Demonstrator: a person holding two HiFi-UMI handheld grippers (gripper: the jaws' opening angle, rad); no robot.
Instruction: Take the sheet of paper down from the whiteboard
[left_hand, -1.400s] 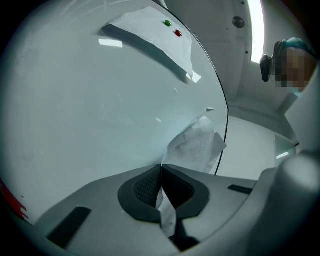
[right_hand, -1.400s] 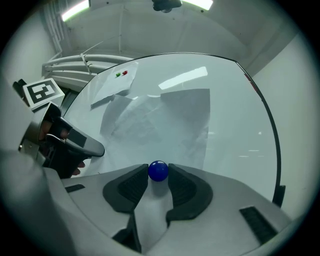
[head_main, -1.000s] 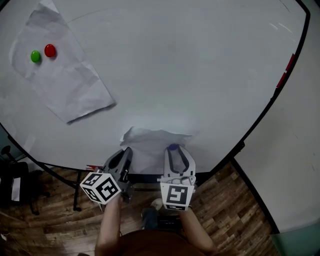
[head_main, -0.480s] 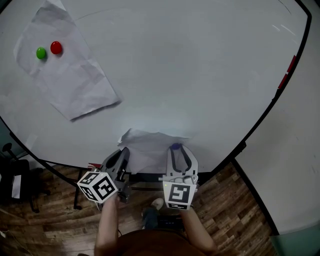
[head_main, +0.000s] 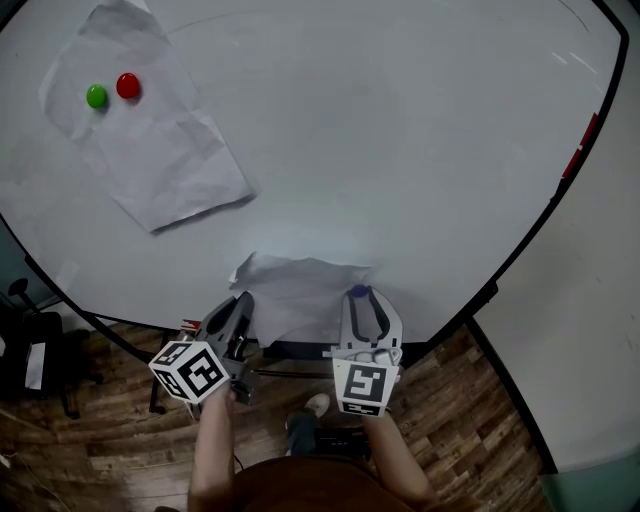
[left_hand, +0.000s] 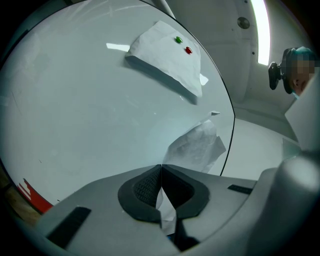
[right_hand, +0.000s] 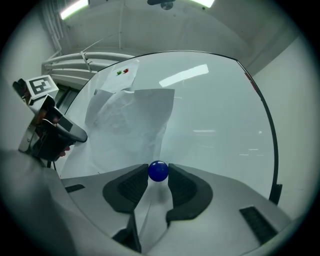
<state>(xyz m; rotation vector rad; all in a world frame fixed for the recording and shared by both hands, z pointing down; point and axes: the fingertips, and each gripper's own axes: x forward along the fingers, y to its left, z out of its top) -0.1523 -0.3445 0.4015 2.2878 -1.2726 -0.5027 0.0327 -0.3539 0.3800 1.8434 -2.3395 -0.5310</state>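
White and heavily creased, the sheet of paper (head_main: 300, 285) sits at the lower edge of the whiteboard (head_main: 400, 150), roughly midway along it. Its top border is ragged and wavy. From the left gripper view it curls away from the whiteboard's surface rather than lying flat.

The left gripper (left_hand: 161, 167) has its jaws pressed together on the sheet's left margin, and a sliver of paper shows between the pads. The right gripper (head_main: 362, 298) has its jaws fairly wide apart, clamped on a round blue magnet (right_hand: 158, 171) at the sheet's right corner. A strip of the paper runs under that magnet and down between the jaws. We cannot tell whether the magnet touches the paper or the whiteboard.

Toward the whiteboard's upper left, well apart from the grippers, a second sheet (head_main: 150, 140) lies flat. It is pinned by a green magnet (head_main: 96, 96) and a red magnet (head_main: 128, 86) set just beside each other.

In the head view the bottom of the held sheet is hidden behind the two grippers, so we cannot make out its lower border. The whiteboard's top and left side are cut off by the frame. Below the whiteboard only part of a wooden floor (head_main: 100, 440) shows.
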